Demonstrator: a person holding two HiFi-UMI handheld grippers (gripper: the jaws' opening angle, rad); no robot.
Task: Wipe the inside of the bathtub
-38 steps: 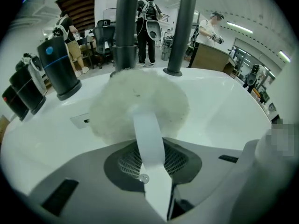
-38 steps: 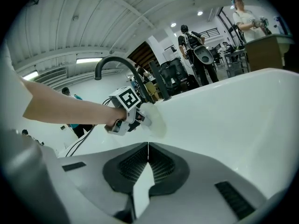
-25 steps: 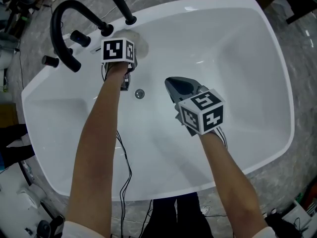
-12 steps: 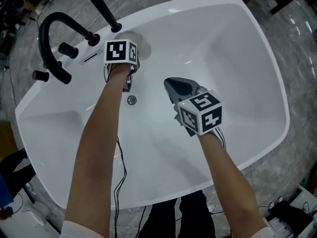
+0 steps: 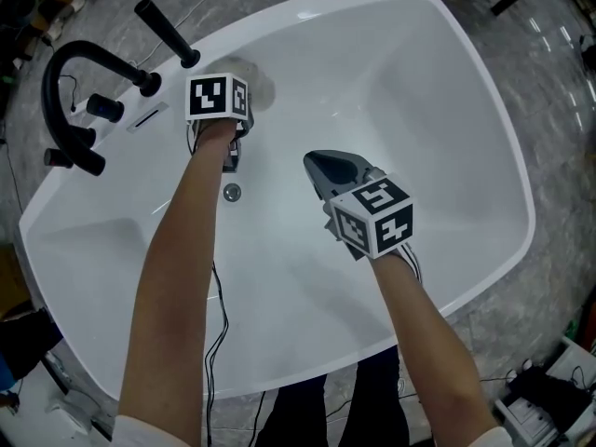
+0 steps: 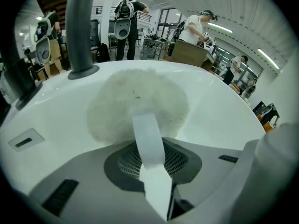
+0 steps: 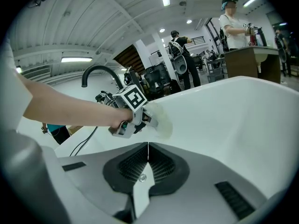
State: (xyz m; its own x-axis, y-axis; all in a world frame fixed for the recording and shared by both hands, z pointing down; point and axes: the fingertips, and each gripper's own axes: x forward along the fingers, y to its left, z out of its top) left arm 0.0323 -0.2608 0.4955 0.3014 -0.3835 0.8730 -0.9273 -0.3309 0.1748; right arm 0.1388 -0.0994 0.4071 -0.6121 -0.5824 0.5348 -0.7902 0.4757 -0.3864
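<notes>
Wiping looks to be in hand on the bathtub (image 5: 447,147) wall. Right of the drain (image 5: 232,192), the right gripper (image 5: 318,163) hovers, its fingers clenched on nothing. Just beyond the drain, the left gripper (image 5: 246,106) has its fingers clamped on the strap of a fluffy white pad (image 6: 140,99) pressed to the wall. Farther beyond, on the rim, stands the black faucet (image 5: 65,87). The bathtub shows no water. Next, the pad likely needs sweeping across the unwiped wall under steady pressure.

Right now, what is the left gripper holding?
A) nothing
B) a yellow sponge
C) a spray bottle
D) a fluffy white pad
D: the left gripper is shut on the strap of a fluffy white pad that lies against the bathtub wall.
</notes>
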